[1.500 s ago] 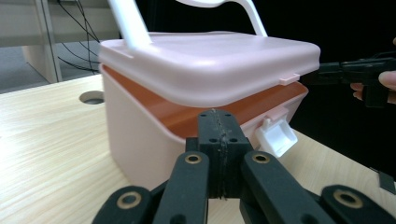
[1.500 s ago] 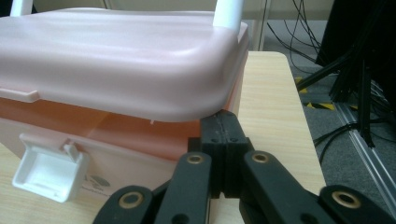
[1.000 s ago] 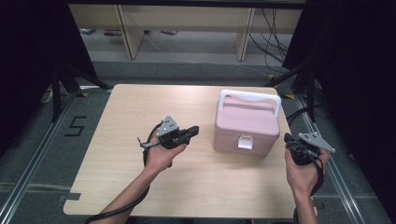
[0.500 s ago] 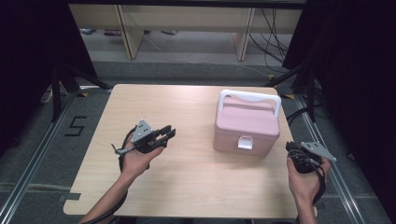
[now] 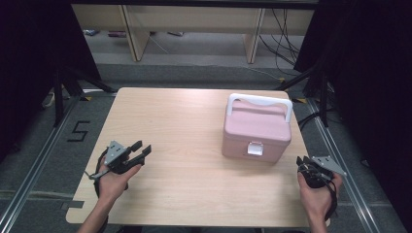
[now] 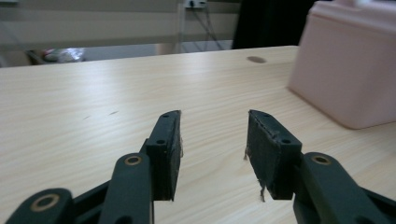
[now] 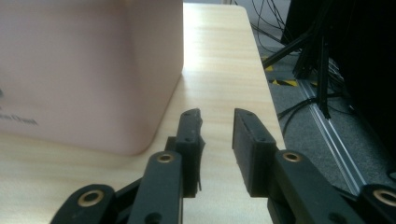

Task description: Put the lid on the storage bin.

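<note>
Both jaws just been opening, nothing between: left gripper [image 5: 141, 151] well left of pink box [image 5: 256, 130], right gripper [image 5: 302, 164] just beside it (approach level, avoid nudging).

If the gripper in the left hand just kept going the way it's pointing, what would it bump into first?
Probably nothing: the left gripper, jaws open and empty, points across bare table. The pink box sits right of that line, though depth is hard to judge.

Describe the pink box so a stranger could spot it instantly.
Start at the light wooden table and look to its right half. There sits a pale pink plastic lidded box, alone on the tabletop. Its white carry handle and white front latch mark it out.
</note>
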Available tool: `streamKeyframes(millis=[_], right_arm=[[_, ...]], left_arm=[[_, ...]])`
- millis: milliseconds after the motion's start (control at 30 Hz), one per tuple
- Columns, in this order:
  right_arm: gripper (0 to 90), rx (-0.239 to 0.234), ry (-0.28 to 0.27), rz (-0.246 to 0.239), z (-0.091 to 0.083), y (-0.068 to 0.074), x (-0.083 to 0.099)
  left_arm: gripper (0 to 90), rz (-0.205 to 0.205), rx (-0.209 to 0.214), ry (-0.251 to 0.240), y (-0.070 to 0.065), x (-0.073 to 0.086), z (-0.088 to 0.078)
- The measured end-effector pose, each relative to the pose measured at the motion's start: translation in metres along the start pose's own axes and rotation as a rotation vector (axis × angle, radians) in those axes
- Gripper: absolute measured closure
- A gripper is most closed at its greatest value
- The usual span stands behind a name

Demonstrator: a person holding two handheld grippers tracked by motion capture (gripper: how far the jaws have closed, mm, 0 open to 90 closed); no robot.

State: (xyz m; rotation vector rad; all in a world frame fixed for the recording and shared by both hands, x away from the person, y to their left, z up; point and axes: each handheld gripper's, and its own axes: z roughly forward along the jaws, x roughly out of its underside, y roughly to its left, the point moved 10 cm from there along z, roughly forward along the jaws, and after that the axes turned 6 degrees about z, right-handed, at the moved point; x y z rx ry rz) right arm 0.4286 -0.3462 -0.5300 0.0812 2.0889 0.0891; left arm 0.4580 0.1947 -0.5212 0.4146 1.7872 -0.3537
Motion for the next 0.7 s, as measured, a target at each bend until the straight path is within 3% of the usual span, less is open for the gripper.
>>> streamKeyframes(millis=[33,67,167,200,233,267,300,333,367,433,467,567,600,700], right_arm=[[70.5,-0.004,-0.019,-0.028,0.002,-0.002,0.000],[70.0,-0.007,-0.006,0.014,0.002,0.001,0.004],[68.6,-0.010,-0.037,-0.031,0.005,-0.002,0.005],[68.1,-0.003,-0.018,0.001,0.005,0.000,0.009],[67.2,-0.007,-0.030,-0.034,0.006,-0.002,0.009],[66.6,-0.008,-0.037,-0.030,0.006,-0.002,0.009],[66.0,-0.012,-0.036,0.012,0.005,0.002,0.011],[65.3,-0.020,-0.039,-0.009,0.006,0.000,0.011],[64.6,-0.011,-0.059,0.005,0.007,0.000,0.011],[62.6,-0.001,-0.076,-0.010,0.007,-0.002,0.011],[61.7,-0.031,-0.094,0.019,0.008,0.002,0.011],[60.4,-0.031,-0.080,0.079,0.007,0.006,0.016],[60.1,-0.030,-0.091,0.043,0.008,0.004,0.015],[59.2,-0.039,-0.099,0.049,0.009,0.006,0.013]], left_arm=[[53.0,-0.004,-0.012,0.001,0.004,0.003,-0.003],[52.6,-0.010,-0.022,-0.006,0.009,0.008,-0.006],[51.7,-0.039,-0.058,0.005,0.022,0.020,-0.017],[51.4,-0.051,-0.066,0.003,0.026,0.023,-0.019],[51.1,-0.060,-0.075,0.001,0.029,0.025,-0.022],[50.9,-0.065,-0.081,0.000,0.031,0.026,-0.024],[50.7,-0.065,-0.085,-0.009,0.033,0.025,-0.025],[50.5,-0.069,-0.096,-0.009,0.034,0.025,-0.027],[50.4,-0.070,-0.100,-0.013,0.035,0.025,-0.029],[50.1,-0.065,-0.100,-0.029,0.035,0.025,-0.031],[50.0,-0.066,-0.105,-0.032,0.035,0.025,-0.032],[49.6,-0.066,-0.102,-0.041,0.034,0.025,-0.032],[49.5,-0.062,-0.100,-0.039,0.034,0.025,-0.032],[49.4,-0.059,-0.090,-0.044,0.030,0.024,-0.031]])
